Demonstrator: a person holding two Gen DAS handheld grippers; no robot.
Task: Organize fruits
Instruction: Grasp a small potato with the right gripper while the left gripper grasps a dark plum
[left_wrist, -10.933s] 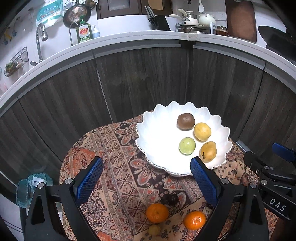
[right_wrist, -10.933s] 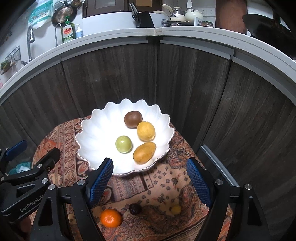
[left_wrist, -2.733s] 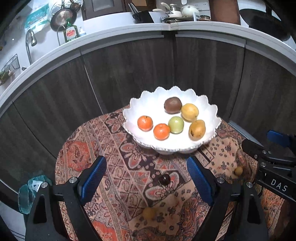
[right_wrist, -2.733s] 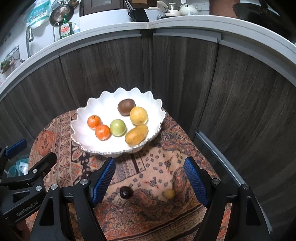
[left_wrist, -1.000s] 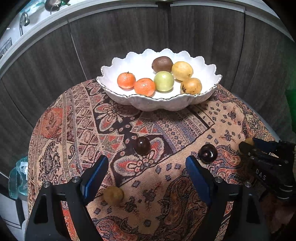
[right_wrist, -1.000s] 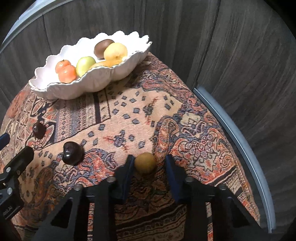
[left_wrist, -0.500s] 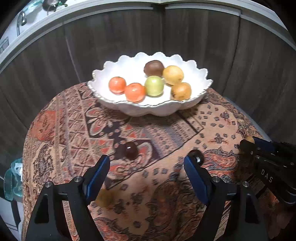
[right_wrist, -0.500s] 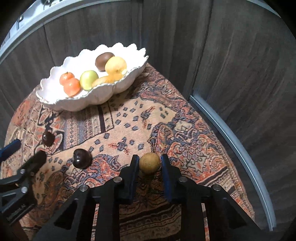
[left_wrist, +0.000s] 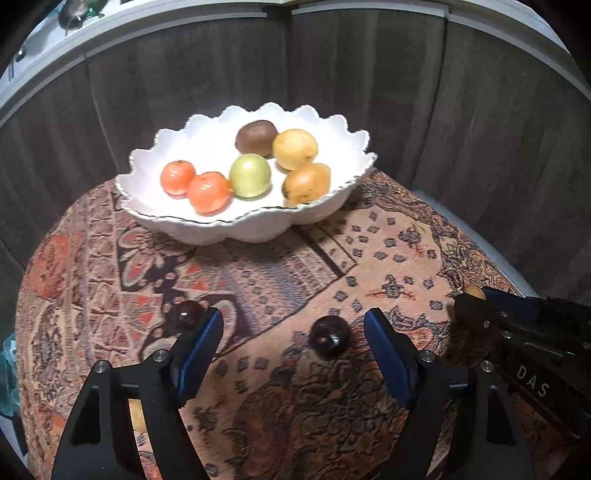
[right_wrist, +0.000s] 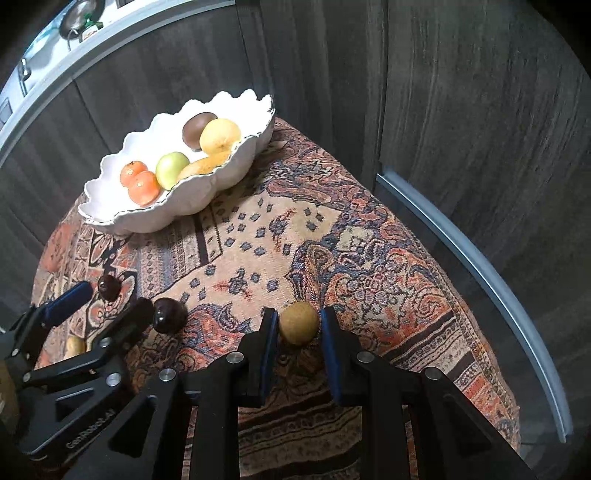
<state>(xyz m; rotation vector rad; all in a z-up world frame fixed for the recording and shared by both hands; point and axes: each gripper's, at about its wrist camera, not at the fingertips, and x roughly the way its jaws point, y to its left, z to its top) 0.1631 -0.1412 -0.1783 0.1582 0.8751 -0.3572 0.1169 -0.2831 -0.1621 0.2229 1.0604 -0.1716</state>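
A white scalloped bowl (left_wrist: 177, 229) (right_wrist: 207, 192) at the back of the patterned cloth holds two tangerines, a green fruit, a kiwi and two yellow fruits. My right gripper (right_wrist: 298, 323) is shut on a small yellow-brown fruit (right_wrist: 298, 323), lifted just off the cloth; it also shows in the left wrist view (left_wrist: 474, 292). My left gripper (left_wrist: 293, 336) is open, low over the cloth, with a dark plum (left_wrist: 328, 339) (right_wrist: 169, 315) between its fingers. A second dark plum (left_wrist: 186, 314) (right_wrist: 109, 287) lies by its left finger. Another small yellow fruit (right_wrist: 75, 345) lies near the front left.
The round table is covered by a patterned cloth (left_wrist: 280, 266). Dark wood cabinet panels (left_wrist: 369, 74) curve behind it. A pale metal strip (right_wrist: 480, 273) runs along the floor on the right.
My right gripper has risen a little with the yellow-brown fruit in it. My left gripper has moved right, so the plum now sits between its fingers.
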